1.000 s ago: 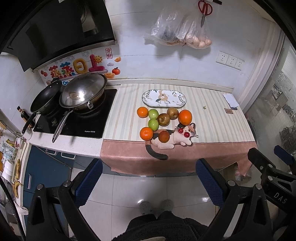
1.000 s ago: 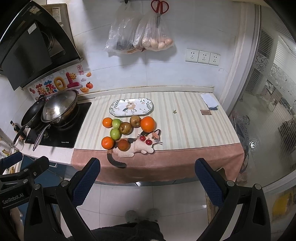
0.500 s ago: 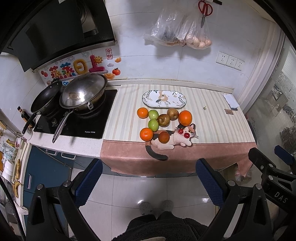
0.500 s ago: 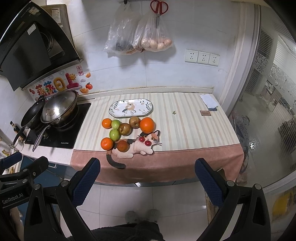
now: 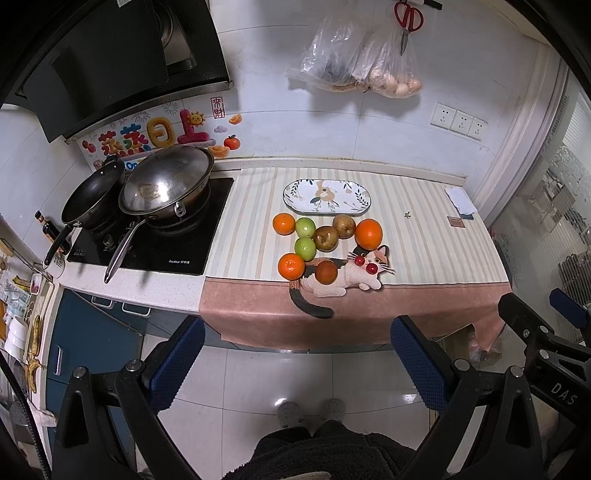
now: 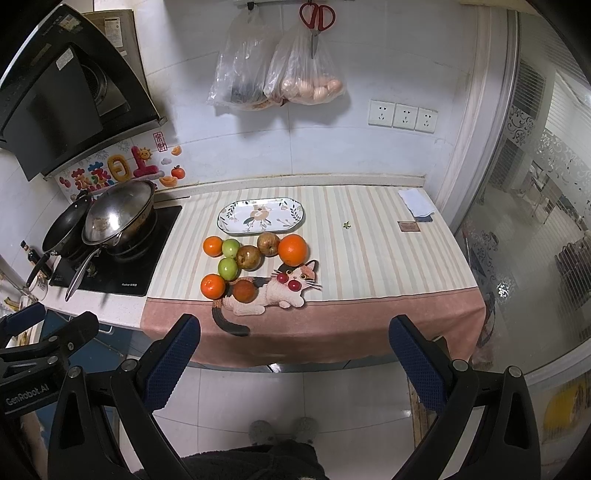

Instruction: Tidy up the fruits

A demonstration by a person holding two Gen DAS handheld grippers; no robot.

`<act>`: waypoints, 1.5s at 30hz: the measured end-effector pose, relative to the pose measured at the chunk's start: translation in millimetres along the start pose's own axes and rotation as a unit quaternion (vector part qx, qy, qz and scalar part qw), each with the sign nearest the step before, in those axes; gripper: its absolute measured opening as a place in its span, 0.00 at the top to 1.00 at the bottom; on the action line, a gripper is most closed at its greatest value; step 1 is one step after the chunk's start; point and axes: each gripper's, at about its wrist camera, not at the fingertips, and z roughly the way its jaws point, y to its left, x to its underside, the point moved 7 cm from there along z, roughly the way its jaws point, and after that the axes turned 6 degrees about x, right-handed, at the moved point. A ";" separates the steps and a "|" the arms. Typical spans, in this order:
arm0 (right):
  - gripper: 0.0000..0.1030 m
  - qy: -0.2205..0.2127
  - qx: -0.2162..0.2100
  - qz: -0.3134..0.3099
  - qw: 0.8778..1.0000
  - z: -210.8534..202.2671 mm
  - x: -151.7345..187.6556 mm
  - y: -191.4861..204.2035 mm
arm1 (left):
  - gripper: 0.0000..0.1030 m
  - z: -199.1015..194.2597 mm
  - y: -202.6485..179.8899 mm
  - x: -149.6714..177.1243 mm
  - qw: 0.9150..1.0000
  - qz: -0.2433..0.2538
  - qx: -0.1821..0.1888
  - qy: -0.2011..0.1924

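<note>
A cluster of fruit lies on the striped counter cloth: three oranges, the largest on the right, two green apples, brown pears and a dark red fruit on a cat-shaped mat. An empty oval patterned plate sits just behind the fruit. My left gripper and right gripper are both open and empty, held over the floor in front of the counter, well short of the fruit.
An induction hob with a lidded wok and a black pan stands left of the fruit. Bags and red scissors hang on the wall. A folded cloth lies at the counter's right end. A glass door is at right.
Both cameras have edged very slightly; the fruit, plate and grippers look the same as before.
</note>
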 end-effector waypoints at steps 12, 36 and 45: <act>0.00 0.000 -0.001 0.001 1.000 -0.6 -0.3 -0.6 | 0.01 -0.2 0.2 0.6 1.000 0.000 0.000 -0.001; 0.00 0.015 -0.012 0.047 0.999 44.0 -18.5 22.2 | 0.01 62.1 24.8 -43.9 1.000 0.012 -0.007 -0.016; 0.00 0.067 -0.019 0.075 0.995 160.5 -29.0 19.7 | 0.01 159.0 56.1 -76.2 0.998 -0.006 -0.043 0.038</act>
